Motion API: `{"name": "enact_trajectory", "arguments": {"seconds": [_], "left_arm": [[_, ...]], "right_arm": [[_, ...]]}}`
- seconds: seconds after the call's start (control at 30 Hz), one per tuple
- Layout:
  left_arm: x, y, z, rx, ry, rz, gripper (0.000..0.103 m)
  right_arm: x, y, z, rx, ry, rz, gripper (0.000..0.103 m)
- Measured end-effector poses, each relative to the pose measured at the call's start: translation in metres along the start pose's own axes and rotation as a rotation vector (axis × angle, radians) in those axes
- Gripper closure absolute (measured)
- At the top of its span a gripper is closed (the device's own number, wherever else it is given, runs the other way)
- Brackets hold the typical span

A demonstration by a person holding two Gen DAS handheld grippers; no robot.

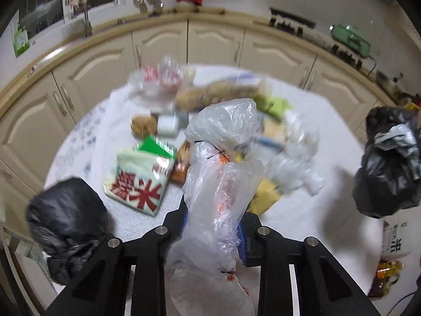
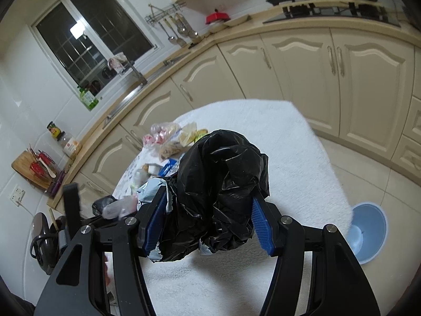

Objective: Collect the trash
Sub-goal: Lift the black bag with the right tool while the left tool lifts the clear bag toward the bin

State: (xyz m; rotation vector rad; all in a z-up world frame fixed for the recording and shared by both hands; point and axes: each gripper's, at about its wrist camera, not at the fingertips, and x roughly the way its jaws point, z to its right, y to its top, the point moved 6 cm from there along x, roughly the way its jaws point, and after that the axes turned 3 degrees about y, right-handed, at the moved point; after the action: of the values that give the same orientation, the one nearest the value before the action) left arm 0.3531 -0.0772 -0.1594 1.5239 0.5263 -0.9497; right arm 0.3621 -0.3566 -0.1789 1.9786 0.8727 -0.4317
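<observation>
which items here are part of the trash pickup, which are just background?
In play:
left hand-held gripper
clear plastic bag
right hand-held gripper
black trash bag
wrappers on table

Background:
blue bin
cabinets
red pot

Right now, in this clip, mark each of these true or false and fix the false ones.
1. The left hand-held gripper grips a clear plastic bag. True.
2. The right hand-held gripper is empty. False: a black trash bag is clamped between its blue pads.
3. A green-and-white food packet with red characters lies on the white table. True.
4. The light blue bin stands on the table. False: it stands on the floor beside the table.
5. The kitchen window shows bright daylight. False: the panes are dark, with a lamp's reflection.
</observation>
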Motion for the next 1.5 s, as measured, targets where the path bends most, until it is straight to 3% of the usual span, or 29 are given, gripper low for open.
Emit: {"name": "enact_trajectory", "arguments": {"seconds": [0.17, 0.33, 0.53, 0.63, 0.8, 1.03, 1.37, 1.5], "left_arm": [[-0.044, 0.022, 0.014, 0.017, -0.027, 0.106, 0.077], [-0.077, 0.047, 0.058, 0.087, -0.088, 0.204, 0.077], [-0.081, 0.069, 0.135, 0.185, -0.196, 0.266, 0.077], [-0.065, 0.075, 0.182, 0.239, -0.265, 0.254, 0.077], [-0.024, 0.075, 0.255, 0.304, -0.38, 0.179, 0.077], [0.057, 0.07, 0.343, 0.375, -0.493, 0.006, 0.077], [0.179, 0.069, 0.439, 0.442, -0.483, -0.235, 0.077], [0.242, 0.068, 0.469, 0.464, -0.433, -0.322, 0.079]], "right_arm": [[-0.027, 0.01, 0.009, 0.012, -0.006, 0.063, 0.042], [-0.059, 0.023, 0.027, 0.022, -0.039, 0.13, 0.042], [-0.102, 0.036, 0.063, 0.058, -0.123, 0.213, 0.042], [-0.125, 0.037, 0.09, 0.082, -0.197, 0.246, 0.042], [-0.155, 0.028, 0.145, 0.14, -0.344, 0.27, 0.042], [-0.166, 0.002, 0.236, 0.236, -0.518, 0.224, 0.042], [-0.14, -0.04, 0.338, 0.362, -0.603, 0.114, 0.043], [-0.12, -0.055, 0.372, 0.412, -0.607, 0.073, 0.043]]}}
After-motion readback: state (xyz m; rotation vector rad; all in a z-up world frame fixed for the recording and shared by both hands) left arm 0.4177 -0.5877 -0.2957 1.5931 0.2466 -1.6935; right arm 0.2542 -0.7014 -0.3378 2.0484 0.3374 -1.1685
